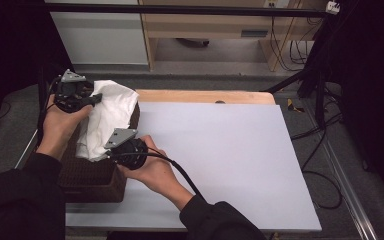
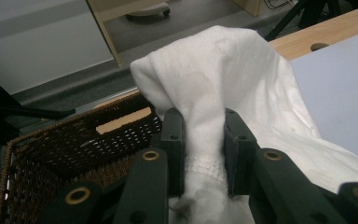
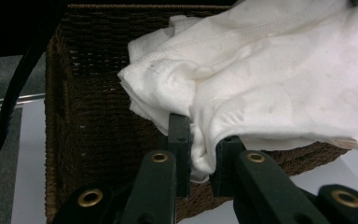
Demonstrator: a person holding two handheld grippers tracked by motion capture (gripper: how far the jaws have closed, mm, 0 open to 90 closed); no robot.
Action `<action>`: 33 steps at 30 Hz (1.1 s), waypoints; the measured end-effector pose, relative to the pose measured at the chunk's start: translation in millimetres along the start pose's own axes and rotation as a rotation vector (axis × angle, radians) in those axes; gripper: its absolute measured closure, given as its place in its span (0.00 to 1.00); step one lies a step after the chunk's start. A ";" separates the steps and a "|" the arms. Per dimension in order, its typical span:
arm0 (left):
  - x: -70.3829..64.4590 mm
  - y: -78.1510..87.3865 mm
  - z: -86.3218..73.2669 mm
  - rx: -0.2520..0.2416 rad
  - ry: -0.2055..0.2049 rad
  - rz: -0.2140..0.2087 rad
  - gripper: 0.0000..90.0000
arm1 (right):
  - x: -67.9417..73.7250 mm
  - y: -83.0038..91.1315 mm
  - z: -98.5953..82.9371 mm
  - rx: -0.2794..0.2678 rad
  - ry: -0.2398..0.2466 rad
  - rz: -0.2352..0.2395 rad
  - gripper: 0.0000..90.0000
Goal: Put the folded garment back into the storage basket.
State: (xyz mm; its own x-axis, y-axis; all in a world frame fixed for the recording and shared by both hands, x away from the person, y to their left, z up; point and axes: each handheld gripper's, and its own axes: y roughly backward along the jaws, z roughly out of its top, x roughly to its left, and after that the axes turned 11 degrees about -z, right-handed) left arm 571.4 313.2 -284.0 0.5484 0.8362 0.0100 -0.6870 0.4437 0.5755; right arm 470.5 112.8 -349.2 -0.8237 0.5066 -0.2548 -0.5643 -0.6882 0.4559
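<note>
A white cloth [image 1: 105,116] is lifted over a dark brown wicker basket [image 1: 87,175] at the table's left edge. My left gripper [image 1: 96,99] is shut on the cloth's far upper part; in the left gripper view a fold of the cloth [image 2: 223,74] is pinched between the jaws of this gripper [image 2: 204,154]. My right gripper [image 1: 111,154] is shut on the cloth's near lower edge. The right gripper view has the cloth [image 3: 279,74] bunched between the jaws of that gripper [image 3: 199,154], above the basket [image 3: 98,126].
A large white sheet [image 1: 220,155] covers the wooden table [image 1: 205,96] to the right of the basket. Black cables [image 1: 325,135] and stand legs lie on the floor at the right. Cabinets stand beyond the table.
</note>
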 end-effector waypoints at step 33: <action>8.7 11.1 -14.0 0.011 0.005 0.022 0.81 | 7.6 -14.9 4.3 0.013 0.005 0.032 0.90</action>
State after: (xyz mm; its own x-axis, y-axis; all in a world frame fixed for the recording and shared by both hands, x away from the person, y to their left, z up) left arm 561.9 329.9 -288.9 0.5312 0.8471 0.0187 -0.6933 0.4218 0.5843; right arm 472.9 129.1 -354.2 -0.8414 0.4819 -0.2444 -0.5372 -0.6970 0.4750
